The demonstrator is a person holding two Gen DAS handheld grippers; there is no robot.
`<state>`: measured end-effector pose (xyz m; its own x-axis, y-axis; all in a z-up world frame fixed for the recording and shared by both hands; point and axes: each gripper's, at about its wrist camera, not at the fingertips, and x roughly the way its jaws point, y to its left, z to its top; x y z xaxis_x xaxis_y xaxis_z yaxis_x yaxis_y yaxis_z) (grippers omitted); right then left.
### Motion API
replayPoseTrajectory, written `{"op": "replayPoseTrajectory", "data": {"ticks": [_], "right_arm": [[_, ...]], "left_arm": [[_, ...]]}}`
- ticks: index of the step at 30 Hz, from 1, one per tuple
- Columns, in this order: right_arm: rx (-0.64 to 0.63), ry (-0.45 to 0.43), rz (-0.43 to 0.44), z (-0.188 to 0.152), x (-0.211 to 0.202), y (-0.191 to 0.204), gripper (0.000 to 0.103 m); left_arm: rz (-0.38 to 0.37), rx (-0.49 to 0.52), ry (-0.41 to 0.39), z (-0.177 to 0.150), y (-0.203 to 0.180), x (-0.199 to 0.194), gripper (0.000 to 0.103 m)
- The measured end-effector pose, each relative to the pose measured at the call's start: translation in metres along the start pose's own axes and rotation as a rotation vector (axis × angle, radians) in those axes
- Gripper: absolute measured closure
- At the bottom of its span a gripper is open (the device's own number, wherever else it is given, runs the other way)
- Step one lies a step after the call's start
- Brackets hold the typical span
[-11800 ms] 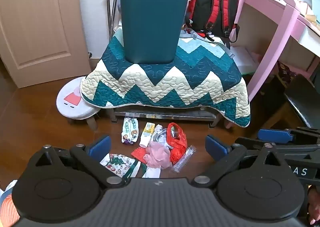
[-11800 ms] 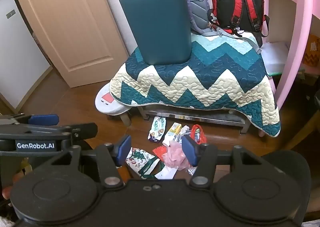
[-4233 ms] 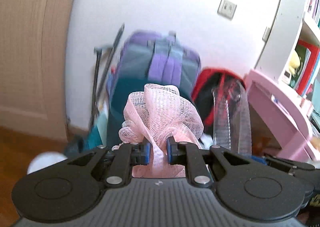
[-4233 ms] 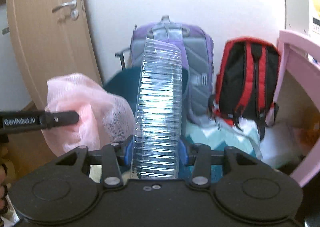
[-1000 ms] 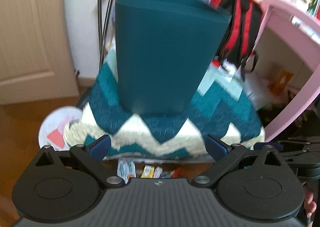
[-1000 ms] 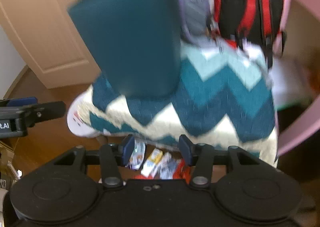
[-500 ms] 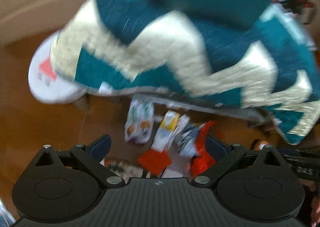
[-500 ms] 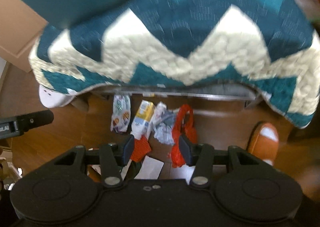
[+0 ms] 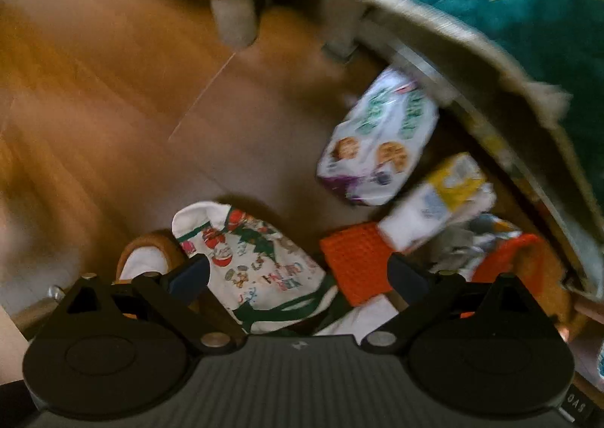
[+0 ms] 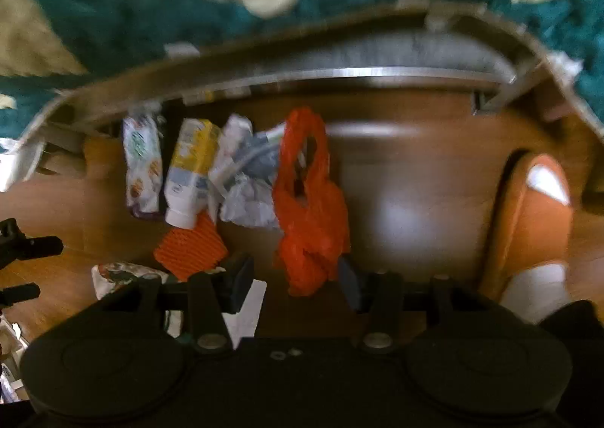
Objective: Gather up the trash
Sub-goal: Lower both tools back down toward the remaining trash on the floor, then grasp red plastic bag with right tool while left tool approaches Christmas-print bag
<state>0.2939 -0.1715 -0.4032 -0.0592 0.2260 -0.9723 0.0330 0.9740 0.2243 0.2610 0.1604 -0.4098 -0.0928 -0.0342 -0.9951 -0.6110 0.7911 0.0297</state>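
Setting: wood floor [image 10: 407, 179] seen from above, with a loose heap of trash beside the edge of a low frame draped in a teal and cream quilt [image 10: 151, 20].
Left gripper [image 9: 298, 273]: fingers wide apart, empty, pointing down over the Christmas wrapper and the orange pad.
Christmas wrapper [image 9: 260, 269]: flat printed packet, nearest the left fingers, partly hidden by them. Likely light and limp; pinch an edge or a fold, not the flat face.
Snack bag [image 9: 377, 137]: white pouch with green print, near the quilt's edge. Probably crinkly and slick; take a crimped end.
Carton [image 10: 190, 171]: small yellow and white box, lying down just beside the snack bag. Looks stiffer than the rest; grip across its narrow sides.
Orange pad [image 10: 190, 245]: ribbed square, touching the carton's near end. Appears soft; an edge pinch should do.
Crumpled paper [image 10: 245, 179]: white and grey wad between carton and red bag. Light, squashes easily; close on its bulk.
Red bag [image 10: 307, 209]: thin plastic with handle loops, lying limp. Likely slippery and floppy; gather the bunched lower part, just ahead of the right fingers.
Right gripper [image 10: 292, 286]: fingers open, empty, aimed down at the red bag's near end.
Slipper [image 10: 528, 216]: orange, at far right, well apart from the heap; not trash.
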Motion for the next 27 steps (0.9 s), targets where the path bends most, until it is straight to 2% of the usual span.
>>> {"op": "replayPoseTrajectory", "data": {"ticks": [7, 16, 23, 25, 27], "right_arm": [[0.052, 0.087, 0.010, -0.007, 0.062, -0.002, 0.054], [0.001, 0.148, -0.005, -0.008, 0.105, 0.006, 0.054], [0.030, 0.165, -0.036, 0.000, 0.124, -0.003, 0.054], [0.036, 0.159, -0.045, 0.001, 0.125, -0.005, 0.054], [0.036, 0.155, -0.042, 0.002, 0.128, -0.005, 0.054]], "left_arm": [[0.036, -0.129, 0.086, 0.013, 0.021, 0.058, 0.002], [0.079, -0.151, 0.160, 0.017, 0.024, 0.118, 0.002], [0.098, -0.141, 0.191, 0.018, 0.028, 0.148, 0.003], [0.100, -0.140, 0.203, 0.018, 0.029, 0.154, 0.007], [0.101, -0.147, 0.221, 0.018, 0.030, 0.158, 0.021]]}}
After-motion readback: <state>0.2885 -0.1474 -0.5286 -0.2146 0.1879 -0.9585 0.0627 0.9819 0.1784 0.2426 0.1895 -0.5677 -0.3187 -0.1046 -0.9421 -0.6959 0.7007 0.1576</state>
